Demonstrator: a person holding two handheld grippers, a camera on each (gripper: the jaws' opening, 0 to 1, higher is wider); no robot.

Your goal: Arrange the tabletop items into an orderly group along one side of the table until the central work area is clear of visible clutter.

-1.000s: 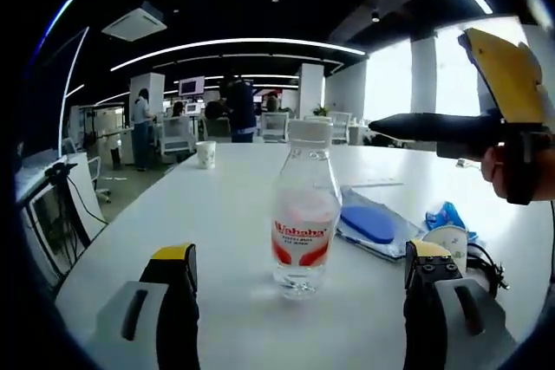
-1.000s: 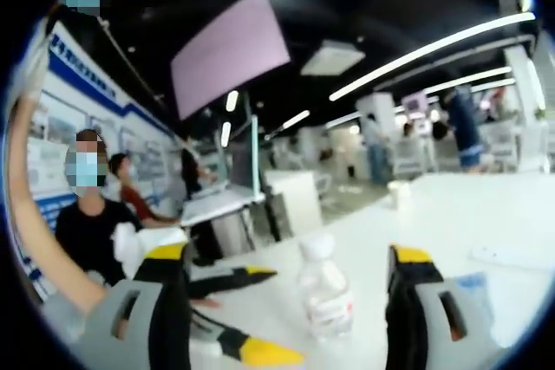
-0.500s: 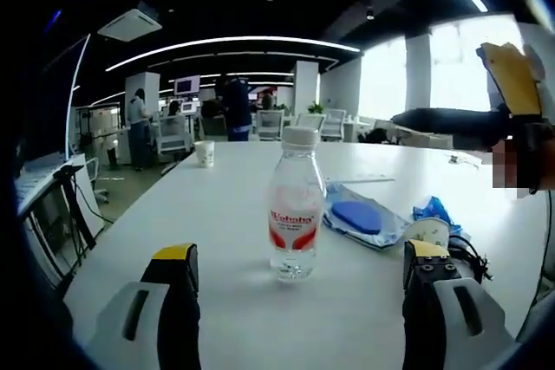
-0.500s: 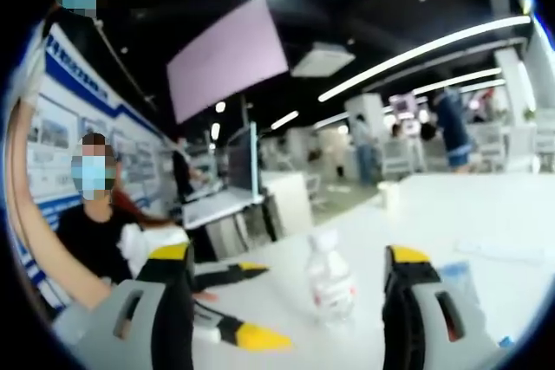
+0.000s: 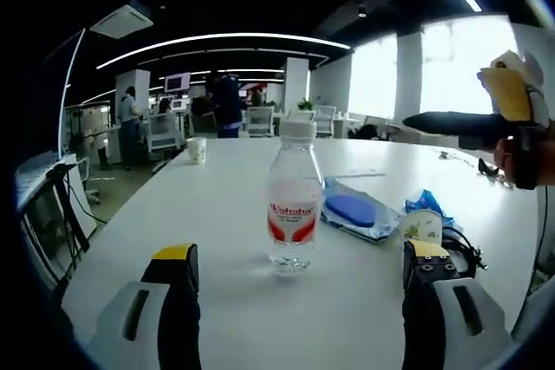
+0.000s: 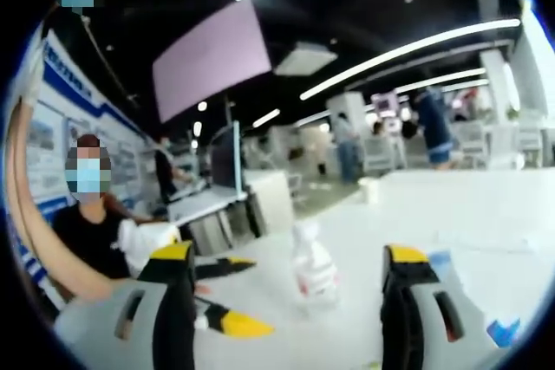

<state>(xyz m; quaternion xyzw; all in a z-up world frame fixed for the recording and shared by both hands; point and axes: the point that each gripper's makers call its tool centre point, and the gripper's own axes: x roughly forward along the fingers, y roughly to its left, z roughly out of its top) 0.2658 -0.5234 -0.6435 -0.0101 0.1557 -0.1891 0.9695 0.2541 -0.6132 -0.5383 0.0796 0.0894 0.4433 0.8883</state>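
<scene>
Both claws, the left gripper (image 5: 295, 279) and the right gripper (image 6: 286, 288), we hold spread and empty, the water bottle (image 5: 294, 197) upright on the table (image 5: 217, 214) just ahead between their jaws, presumably lined up for grasping.

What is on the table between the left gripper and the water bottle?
Nothing: in the left gripper view, only bare white table lies between the left gripper and the water bottle.
</scene>
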